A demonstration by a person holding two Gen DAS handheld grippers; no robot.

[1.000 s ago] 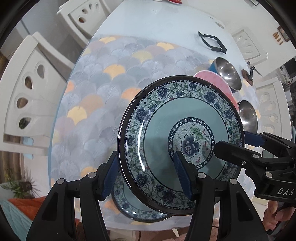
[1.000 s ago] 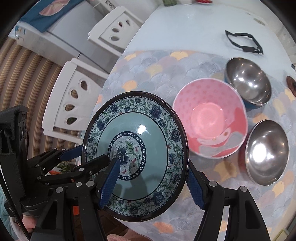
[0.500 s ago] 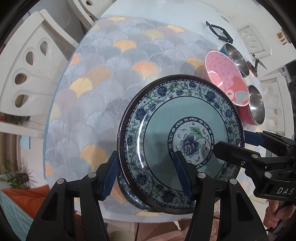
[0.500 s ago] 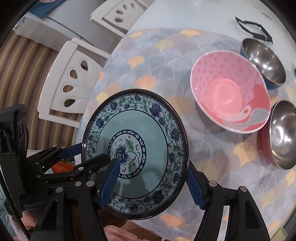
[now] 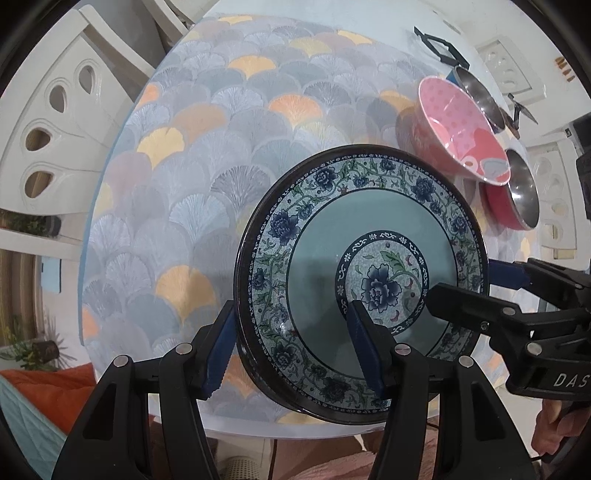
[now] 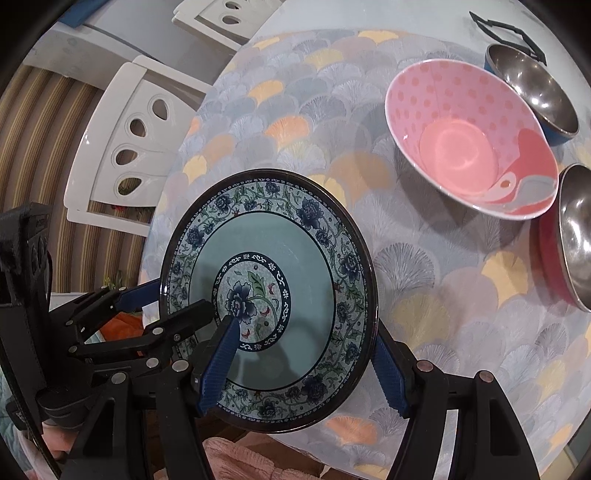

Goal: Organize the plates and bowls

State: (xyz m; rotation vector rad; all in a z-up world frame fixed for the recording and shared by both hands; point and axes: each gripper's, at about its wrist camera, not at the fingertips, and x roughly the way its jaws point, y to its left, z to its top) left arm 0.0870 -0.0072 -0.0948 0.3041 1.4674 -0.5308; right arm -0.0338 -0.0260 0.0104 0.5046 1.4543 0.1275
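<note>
A blue floral plate (image 5: 369,236) (image 6: 295,258) is held by both grippers low over the table's near edge. It sits down over a matching plate, of which only a dark rim (image 5: 255,369) shows. My left gripper (image 5: 291,347) is shut on the plate's left rim. My right gripper (image 6: 306,365) is shut on its right rim and shows in the left wrist view (image 5: 476,288). A pink dotted bowl (image 6: 469,136) (image 5: 461,125) stands to the right. Two steel bowls (image 6: 532,88) (image 6: 576,236) stand beyond it.
The round table carries a fan-patterned cloth (image 5: 207,147) (image 6: 443,295). White chairs (image 5: 48,122) (image 6: 125,140) stand around it. A black frame-like object (image 6: 506,29) lies at the far side. A pink fabric (image 6: 251,461) shows below the table edge.
Both grippers have lowered the floral plate toward the table's near edge, down over the matching plate. The lower plate is now almost fully covered. The bowls have not moved.
</note>
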